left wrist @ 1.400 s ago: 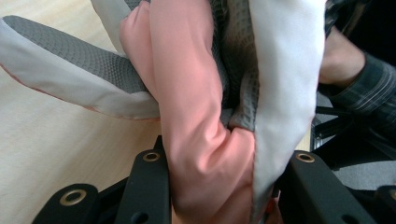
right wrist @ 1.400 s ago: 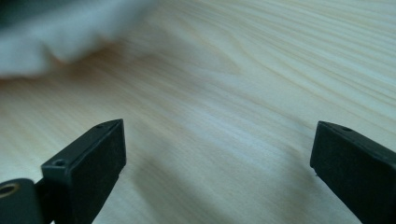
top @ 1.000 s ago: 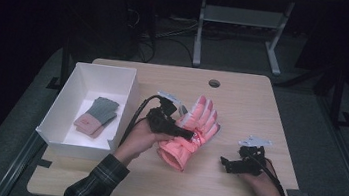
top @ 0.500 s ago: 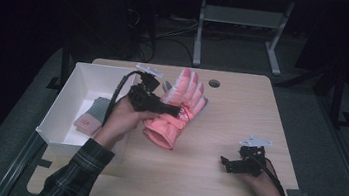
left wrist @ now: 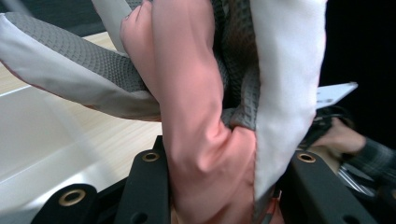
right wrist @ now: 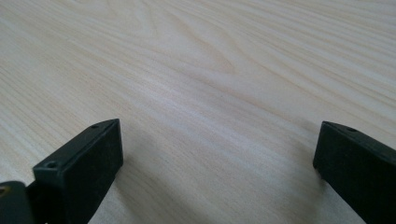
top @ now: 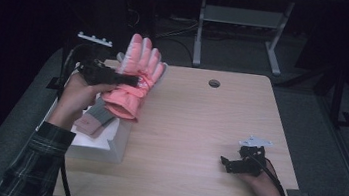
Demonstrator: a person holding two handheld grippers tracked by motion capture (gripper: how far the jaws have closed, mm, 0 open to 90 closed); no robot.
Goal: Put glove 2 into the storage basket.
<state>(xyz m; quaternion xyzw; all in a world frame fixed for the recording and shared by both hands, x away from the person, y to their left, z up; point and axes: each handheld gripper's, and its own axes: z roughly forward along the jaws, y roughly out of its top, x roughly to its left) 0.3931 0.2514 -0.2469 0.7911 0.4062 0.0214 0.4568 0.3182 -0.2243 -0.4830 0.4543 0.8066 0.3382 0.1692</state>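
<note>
One pink glove [top: 134, 80] is hanging clamped in the left tongs [top: 132, 79] above the white bin [top: 106, 142], fingers pointing up, while the right tongs [top: 229, 164] are resting wide open and empty on the desk [top: 198, 131].

The pink glove [top: 135, 80] covers much of the white box [top: 106, 142] and part of the second glove [top: 93, 117] lying in it. In the left gripper view the pink glove runs past the top edge, hiding most of the table [left wrist: 116, 149]; the other hand [left wrist: 343, 140] is blurred.
</note>
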